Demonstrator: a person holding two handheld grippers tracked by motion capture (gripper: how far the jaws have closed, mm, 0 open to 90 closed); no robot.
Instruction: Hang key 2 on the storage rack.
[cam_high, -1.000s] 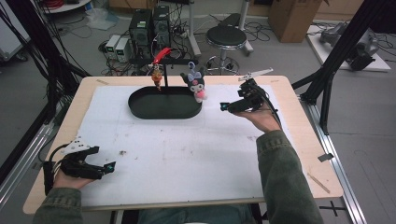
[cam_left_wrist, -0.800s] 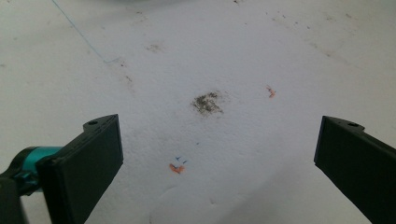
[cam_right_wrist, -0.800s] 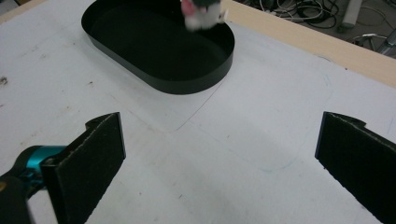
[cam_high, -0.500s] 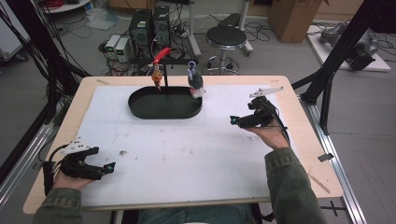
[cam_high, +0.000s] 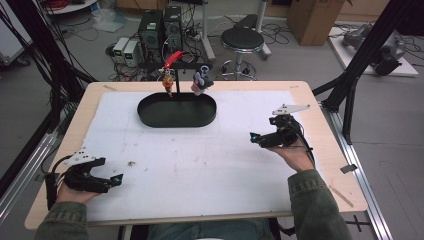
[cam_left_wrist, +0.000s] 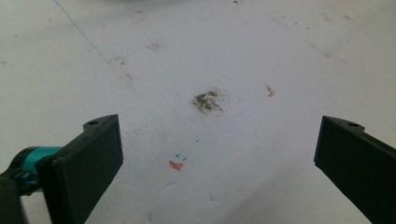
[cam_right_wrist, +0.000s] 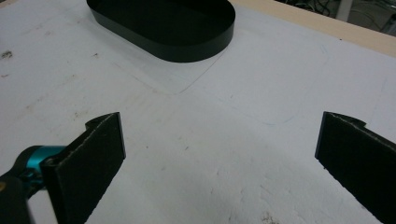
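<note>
A wooden table (cam_high: 320, 95) stood on a grey floor (cam_high: 395, 130), its top covered by a white sheet (cam_high: 200, 155). Beyond its far edge sat a black stool (cam_high: 242, 39), two computer towers (cam_high: 161, 25) and loose cables (cam_high: 90, 32). A cardboard box (cam_high: 312, 17) lay far right. Black frame posts (cam_high: 370, 45) rose at right, and at left. The light was even.

matt black tray (cam_high: 177, 111), stained white paper mat (cam_high: 200, 160)

Worktop (cam_high: 320, 95): pale wood, covered by 1 white sheet (cam_high: 200, 160) with scattered stains. 1 black oval tray (cam_high: 177, 111) sits on the sheet near the far edge.
</note>
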